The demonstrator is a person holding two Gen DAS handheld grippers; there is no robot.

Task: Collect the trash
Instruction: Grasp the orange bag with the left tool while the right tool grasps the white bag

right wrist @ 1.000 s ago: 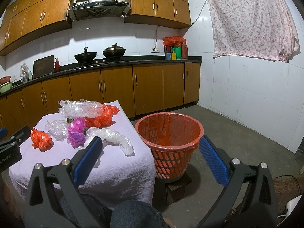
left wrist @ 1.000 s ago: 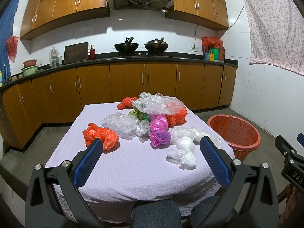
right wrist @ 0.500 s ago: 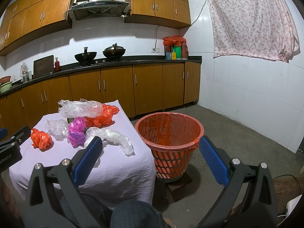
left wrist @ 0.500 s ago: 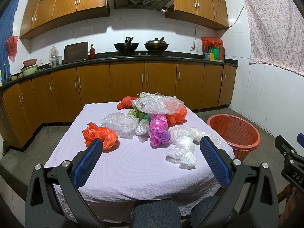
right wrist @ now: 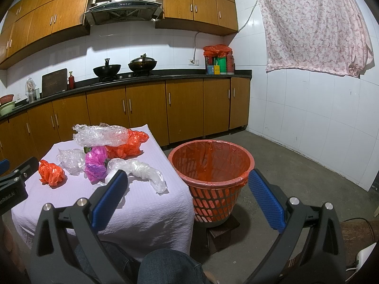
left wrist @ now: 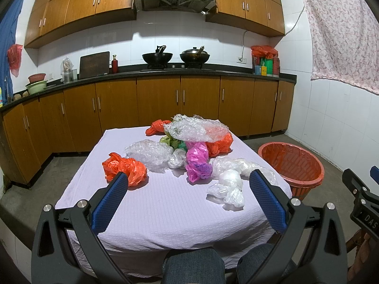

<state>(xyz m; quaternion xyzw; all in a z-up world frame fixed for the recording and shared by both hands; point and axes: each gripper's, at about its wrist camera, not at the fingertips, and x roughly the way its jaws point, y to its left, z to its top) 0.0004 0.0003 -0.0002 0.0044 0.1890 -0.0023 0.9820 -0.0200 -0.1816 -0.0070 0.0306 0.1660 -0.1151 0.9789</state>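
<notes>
Crumpled plastic bags lie on a table with a lilac cloth (left wrist: 170, 213): an orange bag (left wrist: 124, 168) at the left, a pink bag (left wrist: 197, 163), white bags (left wrist: 228, 184) at the right, clear bubble wrap (left wrist: 196, 130) on a larger orange bag at the back. An orange basket (right wrist: 212, 172) lined with an orange bag stands on the floor right of the table, also in the left wrist view (left wrist: 292, 165). My left gripper (left wrist: 187, 197) is open and empty above the table's near edge. My right gripper (right wrist: 186, 195) is open and empty, held before the basket.
Wooden kitchen cabinets (left wrist: 161, 101) with a black counter run along the back wall, two woks (left wrist: 175, 58) on the stove. A tiled wall with a floral cloth (right wrist: 312, 26) is at the right. My knees (left wrist: 194, 267) show below the table edge. The basket stands on a dark block (right wrist: 222, 227).
</notes>
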